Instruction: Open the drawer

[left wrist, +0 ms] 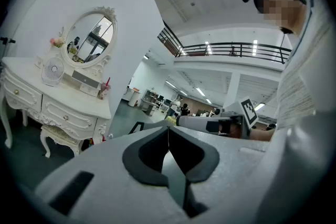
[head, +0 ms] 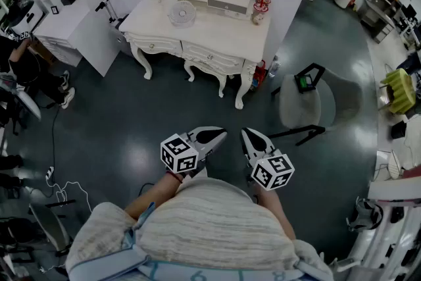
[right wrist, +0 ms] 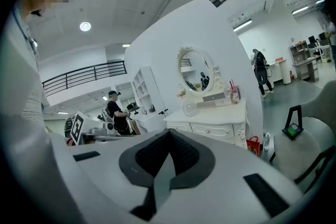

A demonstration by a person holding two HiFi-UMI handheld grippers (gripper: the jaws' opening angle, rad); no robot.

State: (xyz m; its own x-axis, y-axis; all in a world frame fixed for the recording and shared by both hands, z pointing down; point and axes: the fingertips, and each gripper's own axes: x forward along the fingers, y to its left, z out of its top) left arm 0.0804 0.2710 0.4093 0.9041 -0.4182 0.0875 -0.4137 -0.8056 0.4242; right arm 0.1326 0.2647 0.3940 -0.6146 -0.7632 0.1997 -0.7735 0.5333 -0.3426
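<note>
A white dressing table (head: 217,28) with an oval mirror stands against the far wall, a few steps away from me. Its front drawers (head: 212,60) are closed, with small knobs. The table also shows in the left gripper view (left wrist: 58,98) and in the right gripper view (right wrist: 212,113). I hold my left gripper (head: 222,135) and my right gripper (head: 245,133) close to my body, side by side, above the dark floor. Both point toward the table and neither touches anything. The left gripper's (left wrist: 168,128) jaws are together and empty, and so are the right gripper's (right wrist: 169,131).
A grey round stool (head: 306,102) with a black stand beside it sits right of the table. A red bag (head: 260,73) and a bottle lie by the table's right leg. A white cabinet (head: 79,29) and a seated person (head: 29,69) are at the left; cables (head: 60,189) lie on the floor.
</note>
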